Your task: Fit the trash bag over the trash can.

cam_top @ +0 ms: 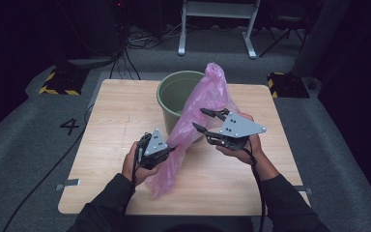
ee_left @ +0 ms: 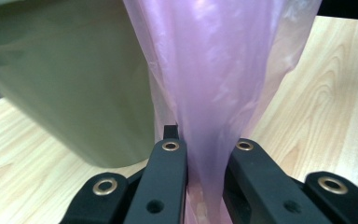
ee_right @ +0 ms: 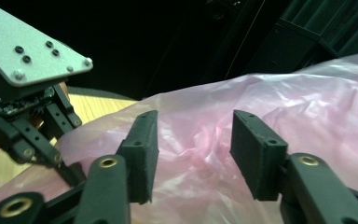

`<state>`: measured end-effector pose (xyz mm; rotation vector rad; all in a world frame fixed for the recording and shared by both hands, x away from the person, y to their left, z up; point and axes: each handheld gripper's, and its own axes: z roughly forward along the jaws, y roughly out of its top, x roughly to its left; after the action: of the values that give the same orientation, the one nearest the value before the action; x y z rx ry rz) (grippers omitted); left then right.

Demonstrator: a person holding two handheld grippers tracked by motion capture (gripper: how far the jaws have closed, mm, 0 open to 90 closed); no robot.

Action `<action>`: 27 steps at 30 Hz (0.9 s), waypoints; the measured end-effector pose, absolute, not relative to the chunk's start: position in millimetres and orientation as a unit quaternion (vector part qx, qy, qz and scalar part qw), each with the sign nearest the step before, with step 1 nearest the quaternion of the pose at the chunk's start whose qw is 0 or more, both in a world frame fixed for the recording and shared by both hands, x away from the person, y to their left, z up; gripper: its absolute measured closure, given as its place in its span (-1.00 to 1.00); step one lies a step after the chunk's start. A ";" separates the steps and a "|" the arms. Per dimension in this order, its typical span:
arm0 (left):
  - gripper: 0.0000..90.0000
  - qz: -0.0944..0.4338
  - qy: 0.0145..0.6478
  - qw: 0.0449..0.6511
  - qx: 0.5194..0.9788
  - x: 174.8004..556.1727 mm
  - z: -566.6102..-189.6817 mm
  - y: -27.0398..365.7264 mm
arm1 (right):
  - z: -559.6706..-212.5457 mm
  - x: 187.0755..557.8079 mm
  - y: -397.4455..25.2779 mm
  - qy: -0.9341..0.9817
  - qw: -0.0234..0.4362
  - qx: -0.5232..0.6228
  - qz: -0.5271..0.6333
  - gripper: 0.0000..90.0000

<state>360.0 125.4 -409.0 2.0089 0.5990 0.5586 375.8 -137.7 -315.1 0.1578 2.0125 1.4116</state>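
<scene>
1. My left gripper (ee_left: 204, 154) has its two black jaws pressed together on a gathered band of the pink plastic bag (ee_left: 223, 70); the film runs up from between them and fans out wider above.
2. My right gripper (ee_right: 193, 154) has its jaws spread apart, the bag's crinkled pink film lying just beyond the gap; I cannot tell whether the pads touch it.
3. From the high view, the left gripper (cam_top: 173, 149) pinches the bag (cam_top: 193, 113) low down, near the front middle of the table, and the right gripper (cam_top: 198, 120) sits higher, beside the bag's middle.
4. The bag stretches diagonally from the table's near edge up past a green bucket (cam_top: 171, 94), its top rising above the rim.
5. The bucket stands toward the far middle of the light wooden table (cam_top: 111, 121).
6. Grey carpet surrounds the table.
</scene>
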 end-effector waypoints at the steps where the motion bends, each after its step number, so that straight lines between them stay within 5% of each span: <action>1: 0.96 0.230 0.246 0.469 0.816 359.4 -408.1 128.1 | -313.9 376.2 -141.6 0.768 0.328 0.065 0.547 0.09; 7: 0.97 0.246 0.253 0.465 0.812 356.2 -400.0 147.6 | -308.6 378.8 -151.9 0.762 0.331 0.090 0.549 -0.19; 13: 0.97 0.254 0.250 0.455 0.816 354.3 -394.2 157.7 | -306.1 382.8 -160.3 0.753 0.345 0.113 0.548 -0.20; 20: 0.97 0.259 0.250 0.454 0.815 354.3 -387.7 160.2 | -289.0 398.9 -166.7 0.742 0.352 0.149 0.550 0.18; 27: 0.97 0.267 0.256 0.458 0.808 355.0 -384.1 164.4 | -293.9 446.1 -160.5 0.776 0.296 0.195 0.522 0.62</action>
<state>355.0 164.4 -384.1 1.9916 0.6319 0.6586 446.1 -160.5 -293.9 0.5184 2.0654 1.3875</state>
